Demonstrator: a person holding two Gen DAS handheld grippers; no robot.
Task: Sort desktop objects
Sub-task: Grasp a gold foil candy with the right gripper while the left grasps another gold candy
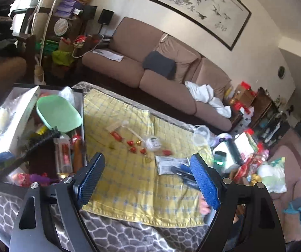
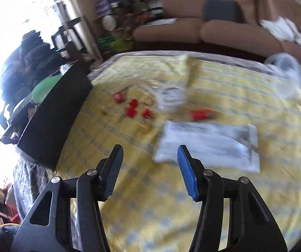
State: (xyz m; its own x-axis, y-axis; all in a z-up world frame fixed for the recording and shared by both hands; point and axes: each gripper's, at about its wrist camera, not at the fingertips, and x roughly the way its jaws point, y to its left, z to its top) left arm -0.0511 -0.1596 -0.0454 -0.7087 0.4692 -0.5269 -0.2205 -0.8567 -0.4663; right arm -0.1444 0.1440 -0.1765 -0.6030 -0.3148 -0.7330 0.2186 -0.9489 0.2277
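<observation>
A yellow checked cloth [image 1: 129,180] covers the table. On it lie several small red and gold wrapped sweets [image 1: 132,145], a white round tape case [image 1: 153,143], a red tube [image 1: 116,135] and a white packet [image 1: 167,163]. My left gripper [image 1: 146,163] is open and empty above the cloth's near part. The right gripper shows in the left wrist view as dark fingers [image 1: 181,173] over the packet. In the blurred right wrist view my right gripper [image 2: 150,154] is open and empty, just short of the white packet [image 2: 207,145]; the sweets [image 2: 131,110] lie beyond.
A dark storage box [image 1: 81,113] at the left holds a mint green bowl [image 1: 58,111] and clutter; its black side [image 2: 51,113] shows in the right wrist view. A clear cup [image 1: 200,135] and a white device [image 1: 226,153] stand at the right. A brown sofa [image 1: 167,77] is behind.
</observation>
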